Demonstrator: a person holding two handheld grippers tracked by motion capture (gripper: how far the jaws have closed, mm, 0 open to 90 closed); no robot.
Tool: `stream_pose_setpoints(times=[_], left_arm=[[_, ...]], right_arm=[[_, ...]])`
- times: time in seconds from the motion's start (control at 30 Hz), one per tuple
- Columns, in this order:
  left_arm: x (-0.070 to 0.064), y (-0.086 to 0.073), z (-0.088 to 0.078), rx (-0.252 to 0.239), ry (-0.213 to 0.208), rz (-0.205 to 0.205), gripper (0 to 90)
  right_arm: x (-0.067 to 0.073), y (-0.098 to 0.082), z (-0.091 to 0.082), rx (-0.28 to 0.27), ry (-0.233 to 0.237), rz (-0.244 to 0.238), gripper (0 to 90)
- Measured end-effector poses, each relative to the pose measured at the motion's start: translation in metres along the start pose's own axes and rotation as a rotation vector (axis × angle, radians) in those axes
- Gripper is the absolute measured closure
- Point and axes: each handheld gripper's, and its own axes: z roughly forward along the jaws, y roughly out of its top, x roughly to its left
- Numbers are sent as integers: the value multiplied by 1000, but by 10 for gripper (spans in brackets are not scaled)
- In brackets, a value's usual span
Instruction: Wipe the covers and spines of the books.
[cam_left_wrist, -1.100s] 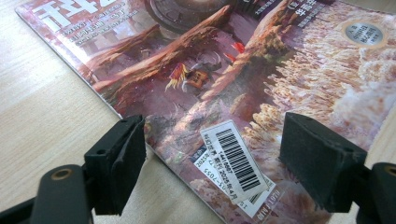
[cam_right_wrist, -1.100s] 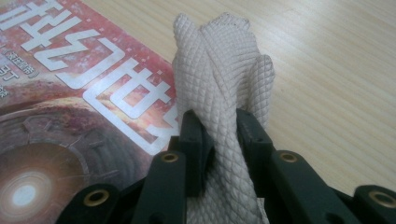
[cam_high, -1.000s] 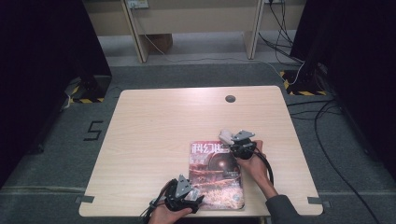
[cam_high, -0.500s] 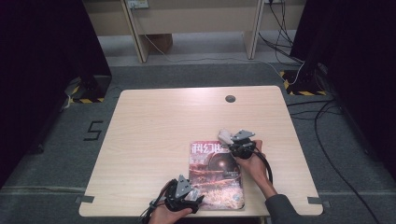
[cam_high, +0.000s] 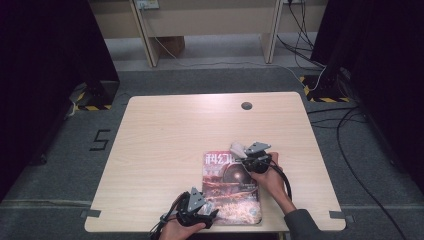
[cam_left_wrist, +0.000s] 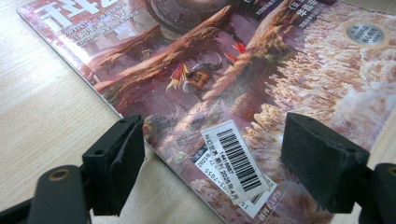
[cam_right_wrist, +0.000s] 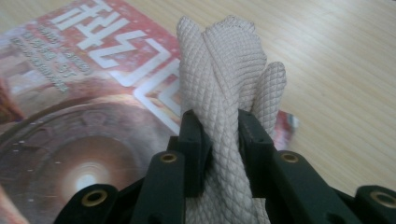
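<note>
A glossy magazine (cam_high: 230, 190) with a reddish cover lies flat near the table's front edge. My left gripper (cam_high: 209, 213) is at its near left corner, open wide. In the left gripper view the barcode label (cam_left_wrist: 233, 158) lies between the two spread jaws of this gripper (cam_left_wrist: 215, 135), over the magazine (cam_left_wrist: 233, 70). My right gripper (cam_high: 245, 152) hovers at the magazine's far right corner, shut on a bunched cream cloth (cam_high: 237, 148). In the right gripper view the quilted cloth (cam_right_wrist: 229, 60) stands up from the pinched jaws of that gripper (cam_right_wrist: 219, 126), above the magazine (cam_right_wrist: 70, 116).
The pale wooden table (cam_high: 175, 140) has a round cable hole (cam_high: 246, 106) near its far edge. Black cables (cam_high: 350, 150) trail over the floor to the right. Desk legs (cam_high: 145, 35) stand beyond the table.
</note>
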Motion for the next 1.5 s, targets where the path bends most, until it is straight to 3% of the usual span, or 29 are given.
stream_pose_setpoints(times=[0.1, 0.23, 0.3, 0.5, 0.9, 1.5], left_arm=[[0, 0, 0, -2, 1, 3, 209], [-1, -1, 0, -4, 4, -1, 209], [-1, -1, 0, -6, 6, -2, 210], [-1, -1, 0, -9, 4, -6, 211], [-1, -1, 0, -7, 3, -6, 210], [-1, -1, 0, -6, 6, 3, 210]], right_arm=[[-5, 0, 2, -8, -9, 14, 725], [-15, 0, 3, -6, -67, 25, 725], [-22, -4, 2, -8, -71, 69, 725], [-20, -2, 2, -2, -85, 49, 731], [-10, -1, 1, -1, -41, 28, 735], [-8, -2, 1, -2, -29, 36, 735]])
